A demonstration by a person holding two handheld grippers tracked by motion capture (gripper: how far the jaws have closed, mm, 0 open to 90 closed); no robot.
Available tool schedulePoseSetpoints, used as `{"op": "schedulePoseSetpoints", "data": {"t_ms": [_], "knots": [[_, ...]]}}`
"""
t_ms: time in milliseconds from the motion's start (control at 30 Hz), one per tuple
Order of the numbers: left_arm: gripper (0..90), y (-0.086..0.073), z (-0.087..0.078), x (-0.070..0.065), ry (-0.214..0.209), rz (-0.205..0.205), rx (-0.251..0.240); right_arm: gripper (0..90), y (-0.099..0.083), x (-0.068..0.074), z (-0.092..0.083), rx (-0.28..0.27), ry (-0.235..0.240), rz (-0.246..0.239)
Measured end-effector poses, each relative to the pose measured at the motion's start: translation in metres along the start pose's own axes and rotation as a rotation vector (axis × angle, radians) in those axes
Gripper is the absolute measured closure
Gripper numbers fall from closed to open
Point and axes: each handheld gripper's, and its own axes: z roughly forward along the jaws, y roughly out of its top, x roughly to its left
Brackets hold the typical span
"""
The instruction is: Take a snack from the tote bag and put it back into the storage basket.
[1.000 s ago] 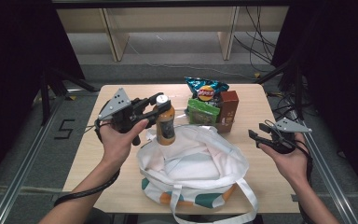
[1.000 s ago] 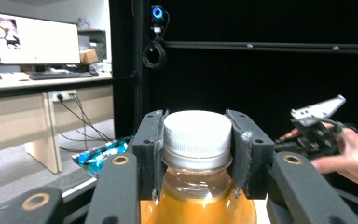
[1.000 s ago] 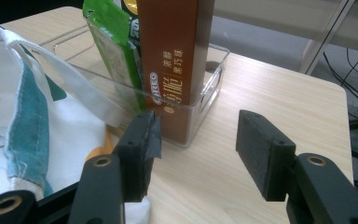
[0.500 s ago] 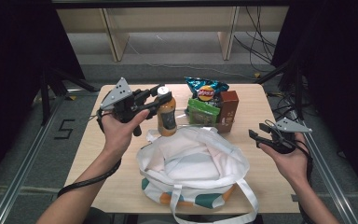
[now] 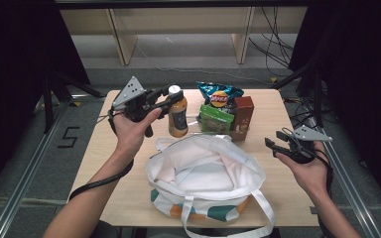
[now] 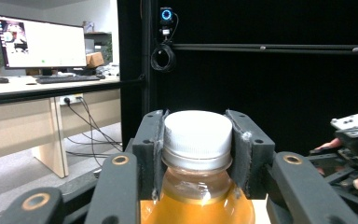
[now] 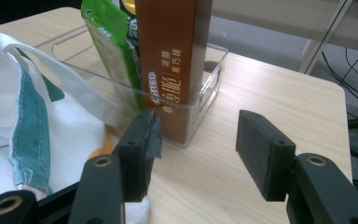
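The brown box [image 7: 168, 60] reads "OREO"; the floor [image 5: 39, 148] is marked "5".

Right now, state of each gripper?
Left gripper: shut on the bottle, pads at its white cap.
Right gripper: open, nothing between the jaws.

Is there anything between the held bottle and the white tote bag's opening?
Nothing visible. The left gripper has its jaws clamped on the cap of the bottle, just beyond the far-left rim of the tote bag. The bag's mouth gapes open, and the clear bin of snacks stands off to the right.
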Motion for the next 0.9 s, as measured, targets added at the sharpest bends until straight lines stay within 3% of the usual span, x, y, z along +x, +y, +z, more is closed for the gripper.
{"op": "schedulePoseSetpoints", "data": {"t_ms": [200,233,300,900], "knots": [[58.5,-0.003,0.007,0.005,0.006,0.001,0.003,48.6,0.0,-0.001,-0.002,0.028,0.009,0.006],[58.6,-0.003,0.008,0.005,0.007,-0.001,0.003,48.5,0.0,-0.003,-0.002,0.02,0.009,-0.018],[58.6,-0.004,0.009,0.007,0.014,0.0,0.004,48.5,0.0,-0.001,-0.002,0.024,0.008,0.005],[58.6,-0.011,0.022,0.021,0.048,0.007,0.009,48.6,-0.002,-0.001,0.0,0.002,-0.003,0.003]]}}
